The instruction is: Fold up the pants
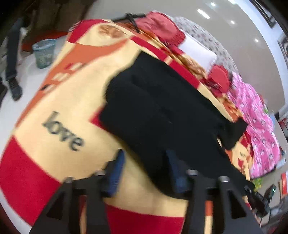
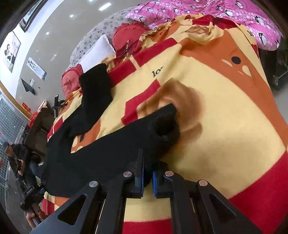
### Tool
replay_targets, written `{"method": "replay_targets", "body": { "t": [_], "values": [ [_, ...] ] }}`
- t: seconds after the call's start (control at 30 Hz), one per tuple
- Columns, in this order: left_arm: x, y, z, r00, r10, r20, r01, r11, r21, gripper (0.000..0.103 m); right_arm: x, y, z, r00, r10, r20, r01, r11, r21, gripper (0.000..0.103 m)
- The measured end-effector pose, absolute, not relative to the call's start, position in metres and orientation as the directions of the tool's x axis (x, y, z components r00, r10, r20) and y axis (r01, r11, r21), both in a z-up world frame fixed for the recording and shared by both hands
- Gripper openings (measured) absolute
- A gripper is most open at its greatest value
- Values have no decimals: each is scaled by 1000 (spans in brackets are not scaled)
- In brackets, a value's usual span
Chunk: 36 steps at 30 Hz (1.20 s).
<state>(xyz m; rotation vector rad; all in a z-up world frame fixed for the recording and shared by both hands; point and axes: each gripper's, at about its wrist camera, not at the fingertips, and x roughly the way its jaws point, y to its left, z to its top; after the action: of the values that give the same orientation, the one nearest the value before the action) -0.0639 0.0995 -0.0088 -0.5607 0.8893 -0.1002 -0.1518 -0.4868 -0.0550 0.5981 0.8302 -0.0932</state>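
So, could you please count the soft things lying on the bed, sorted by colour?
Black: 1, the pants
Red: 2, the cushions
White: 1, the pillow
Pink: 1, the penguin quilt
Yellow, red and orange: 1, the blanket under the pants
Grey patterned: 1, the cover near the pillow
Total: 7

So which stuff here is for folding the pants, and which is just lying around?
For the job:
- black pants
- left gripper, jaws apart over the pants edge
- right gripper, pinching the pants
- blanket they lie on

Just lying about:
- pink quilt
- red cushion
- white pillow
- waste basket
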Motion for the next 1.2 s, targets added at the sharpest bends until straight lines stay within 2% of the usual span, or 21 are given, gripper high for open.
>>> {"method": "replay_targets", "body": {
  "t": [0.07,0.33,0.4,0.53,0.57,0.6,0.63,0.7,0.77,0.83,1.0,1.07,1.2],
  "values": [
    [-67,112,-4,664,-250,-705,-202,848,-490,67,-150,-485,-52,681,140,-719,300,842,448,10],
    [-43,125,-5,673,-246,-698,-242,818,-521,70,-145,-486,-57,677,135,-724,325,827,458,11],
    [-39,125,-9,671,-252,-697,-244,813,-528,71,-144,-486,-57,668,137,-732,330,827,455,14],
    [-30,118,-19,673,-248,-697,-246,813,-527,72,-142,-485,-58,652,148,-744,328,829,452,27],
    [-30,116,-19,664,-263,-700,-237,814,-531,70,-141,-485,-58,656,155,-739,328,823,464,30],
    [-27,111,-18,637,-328,-698,-199,804,-560,70,-141,-486,-58,656,156,-738,330,821,467,31],
    [-28,107,-14,620,-411,-668,-143,778,-612,70,-140,-486,-58,656,156,-739,332,819,468,34],
    [-34,102,2,631,-493,-598,-61,738,-672,70,-139,-485,-56,655,155,-739,332,820,466,41],
    [-45,102,21,681,-496,-539,0,736,-677,71,-139,-485,-53,657,148,-739,331,824,459,47],
    [-53,105,33,709,-489,-509,34,744,-667,73,-139,-486,-51,658,143,-739,333,825,457,48],
    [-56,116,32,733,-310,-606,-79,845,-529,74,-143,-489,-43,683,145,-716,326,817,476,59],
    [-54,123,22,720,-261,-643,-146,849,-508,74,-144,-488,-42,686,144,-713,320,820,474,67],
    [-45,118,2,659,-222,-718,-216,859,-464,75,-144,-487,-47,658,123,-743,345,827,443,68]
  ]
}}
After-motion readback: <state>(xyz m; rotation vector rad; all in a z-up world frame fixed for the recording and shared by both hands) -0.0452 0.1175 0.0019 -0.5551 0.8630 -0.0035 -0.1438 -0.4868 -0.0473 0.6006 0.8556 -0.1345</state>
